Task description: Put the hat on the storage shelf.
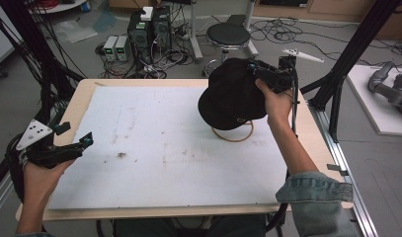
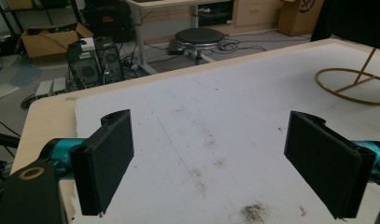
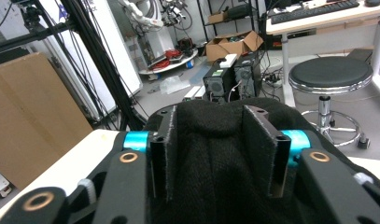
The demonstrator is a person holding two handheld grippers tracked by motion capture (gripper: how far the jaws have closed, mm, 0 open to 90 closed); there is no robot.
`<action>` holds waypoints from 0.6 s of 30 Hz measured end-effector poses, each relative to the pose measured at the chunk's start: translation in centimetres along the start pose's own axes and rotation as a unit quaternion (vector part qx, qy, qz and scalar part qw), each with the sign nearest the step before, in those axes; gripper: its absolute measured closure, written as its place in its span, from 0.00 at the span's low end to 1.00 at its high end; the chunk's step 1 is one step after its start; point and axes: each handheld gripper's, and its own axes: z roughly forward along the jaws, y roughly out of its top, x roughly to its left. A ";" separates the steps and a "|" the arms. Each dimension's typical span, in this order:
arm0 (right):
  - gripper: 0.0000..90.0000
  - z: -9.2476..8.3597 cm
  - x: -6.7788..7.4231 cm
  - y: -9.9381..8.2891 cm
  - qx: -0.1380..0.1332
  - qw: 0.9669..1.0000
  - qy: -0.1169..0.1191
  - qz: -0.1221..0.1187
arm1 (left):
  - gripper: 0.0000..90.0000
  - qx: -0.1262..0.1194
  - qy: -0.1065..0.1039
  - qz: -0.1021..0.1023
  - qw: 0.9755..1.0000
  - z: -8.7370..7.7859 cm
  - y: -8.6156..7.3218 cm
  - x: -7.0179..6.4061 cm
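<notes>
At lower left of the high view your left gripper point(image 1: 75, 143) idles over the mat point(image 1: 154, 148), jaws spread wide and empty, out of the way. At upper right the hat point(image 1: 233, 96) sits on the wire stand point(image 1: 234, 134), seemingly to keep its shape. Your right gripper point(image 1: 258, 71) has its part-open jaws straddling a fold of the crown; whether they pinch it is unclear.
</notes>
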 end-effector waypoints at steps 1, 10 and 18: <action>0.61 0.0 0.0 0.0 0.002 1.000 0.002 0.003 | 0.18 0.000 0.000 0.000 1.000 0.0 0.0 0.0; 0.54 0.0 0.0 -0.3 -0.001 1.000 0.004 0.007 | 0.18 -0.003 0.000 0.000 1.000 -0.1 0.1 -0.1; 0.44 -0.9 0.3 0.0 -0.014 1.000 -0.012 -0.011 | 0.18 -0.005 -0.001 0.001 1.000 0.0 0.3 -0.3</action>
